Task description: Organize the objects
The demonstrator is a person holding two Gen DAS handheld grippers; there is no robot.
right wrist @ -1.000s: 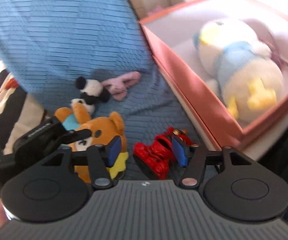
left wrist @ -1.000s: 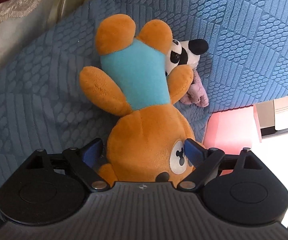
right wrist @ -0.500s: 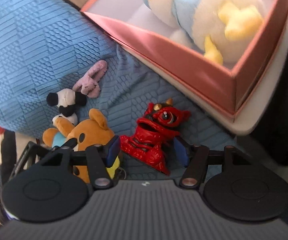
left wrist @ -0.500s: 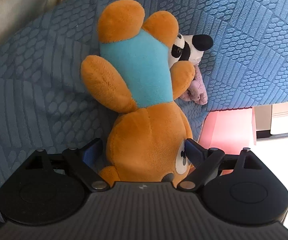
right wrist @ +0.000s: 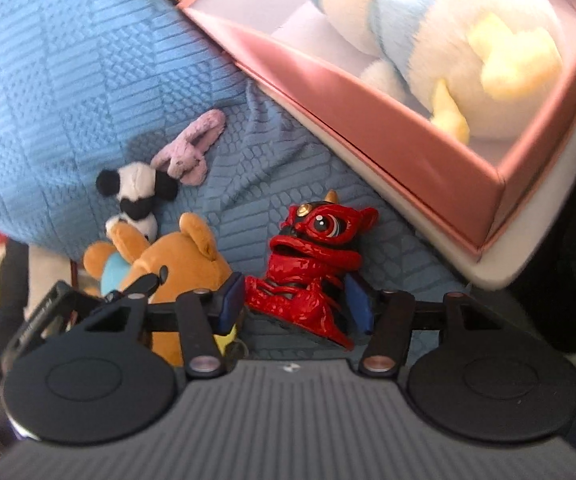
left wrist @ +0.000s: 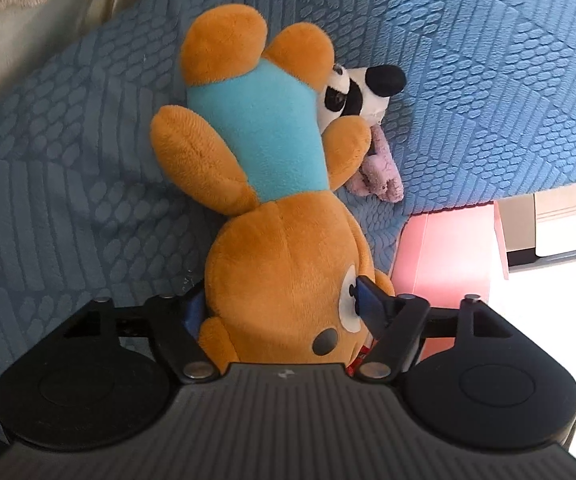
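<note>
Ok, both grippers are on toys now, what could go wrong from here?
1. The left gripper pinches only the orange bear's head; the soft body may sag or slip.
2. The panda is tucked against the bear's arm and could get dragged.
3. The right gripper brackets the glossy red figure, which could slip.

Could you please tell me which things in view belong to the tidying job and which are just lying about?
Part of the job:
- orange bear, head pinched in the left tool
- red lion figure, between the right tool's pads
- panda plush
- lilac plush
- pink box, white plush inside

Just lying about:
- blue bedspread
- cream fabric
</note>
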